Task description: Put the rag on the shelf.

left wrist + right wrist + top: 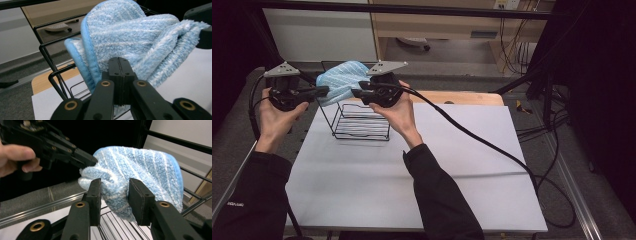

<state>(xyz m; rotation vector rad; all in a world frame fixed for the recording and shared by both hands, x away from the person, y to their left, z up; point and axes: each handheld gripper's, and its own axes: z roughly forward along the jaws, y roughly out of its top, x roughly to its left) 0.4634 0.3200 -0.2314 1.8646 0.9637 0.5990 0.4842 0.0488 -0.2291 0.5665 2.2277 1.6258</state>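
A light blue striped microfibre cloth (339, 80) hangs bunched above a black wire rack (362, 125) at the back left of the table. My left gripper (321, 91) comes in from the left and is shut on the cloth's edge (120, 37), its jaws pressed together (120, 61). From the right, my right gripper (357, 92) stands open with a hanging fold of the cloth (140, 167) between its pads (115, 185). The left gripper (86, 160) bites the cloth's upper left corner in the right gripper view. The rack's wires (50, 57) (195, 197) lie below and behind the cloth.
A white sheet (412, 170) covers the table, with a wooden strip (462, 97) at its back edge. The right gripper's cable (492, 145) trails across the sheet to the right. A black frame bar (412, 9) crosses the top, and loose cables (542, 125) lie on the floor at the right.
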